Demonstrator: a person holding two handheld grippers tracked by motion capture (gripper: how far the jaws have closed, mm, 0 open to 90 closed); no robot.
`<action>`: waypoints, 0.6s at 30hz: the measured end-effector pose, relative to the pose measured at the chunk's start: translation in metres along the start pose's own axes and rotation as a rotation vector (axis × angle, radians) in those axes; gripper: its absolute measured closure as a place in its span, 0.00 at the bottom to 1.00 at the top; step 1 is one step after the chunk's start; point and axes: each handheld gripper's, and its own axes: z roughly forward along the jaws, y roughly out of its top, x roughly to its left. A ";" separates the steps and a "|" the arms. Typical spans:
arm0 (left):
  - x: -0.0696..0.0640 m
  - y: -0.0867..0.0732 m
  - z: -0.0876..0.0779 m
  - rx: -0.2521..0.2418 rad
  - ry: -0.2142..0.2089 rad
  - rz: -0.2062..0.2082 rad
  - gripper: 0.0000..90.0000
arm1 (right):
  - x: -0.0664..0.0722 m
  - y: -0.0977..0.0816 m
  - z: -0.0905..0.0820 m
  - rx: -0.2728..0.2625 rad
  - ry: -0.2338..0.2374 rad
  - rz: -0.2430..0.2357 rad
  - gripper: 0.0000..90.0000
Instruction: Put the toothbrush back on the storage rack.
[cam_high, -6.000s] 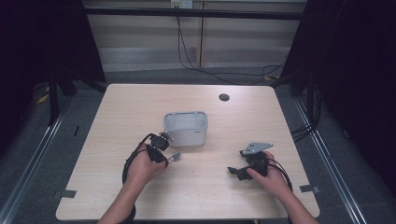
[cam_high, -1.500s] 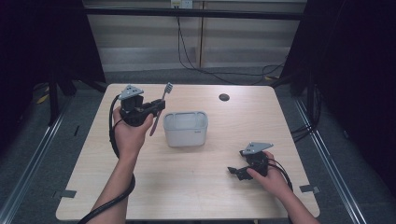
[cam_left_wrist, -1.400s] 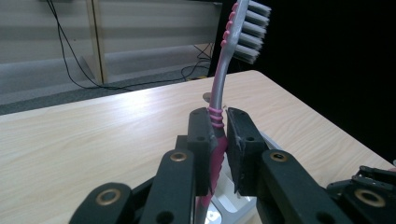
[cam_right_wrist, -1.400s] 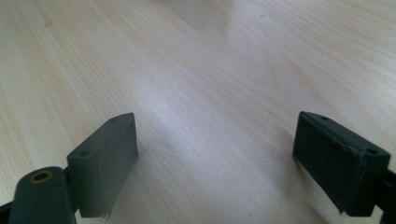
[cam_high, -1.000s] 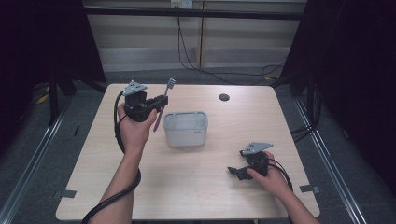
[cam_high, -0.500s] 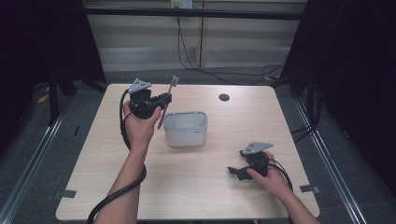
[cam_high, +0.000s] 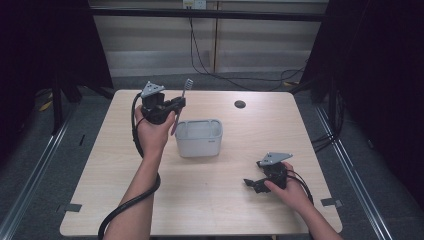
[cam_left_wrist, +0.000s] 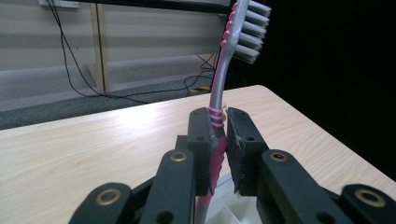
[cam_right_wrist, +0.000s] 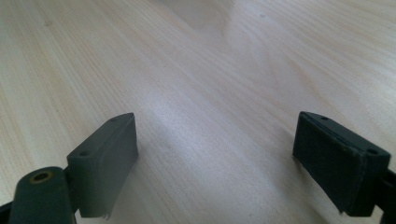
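My left gripper (cam_high: 176, 104) is raised above the table just left of a grey rectangular tub (cam_high: 199, 137) and is shut on a toothbrush (cam_high: 183, 100). The toothbrush (cam_left_wrist: 223, 84) has a silver and pink handle and stands nearly upright, bristle head up, clamped between the two black pads. In the left gripper view the tub's white rim (cam_left_wrist: 223, 205) lies just below the jaws. My right gripper (cam_high: 255, 183) rests low on the table at the front right. Its jaws stand wide apart over bare wood (cam_right_wrist: 215, 135), with nothing between them.
The light wooden table (cam_high: 110, 165) has a small dark round object (cam_high: 240, 104) near its far edge. Cables hang along the wall behind (cam_high: 200, 55). Dark floor and metal rails run along both sides of the table.
My left gripper has lifted the toothbrush from the table in front of the tub, carried it up to the far left, then drifted right toward the tub. The right gripper has stayed put.
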 end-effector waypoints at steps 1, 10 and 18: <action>0.000 0.000 0.000 0.000 0.000 0.001 0.89 | 0.000 0.000 0.000 0.000 0.000 0.001 0.15; 0.001 0.000 0.007 -0.007 0.001 -0.002 0.89 | 0.000 0.000 0.000 -0.001 0.002 -0.001 0.15; 0.007 -0.006 0.014 0.000 0.006 -0.026 0.89 | 0.000 0.000 0.001 0.000 0.002 0.000 0.15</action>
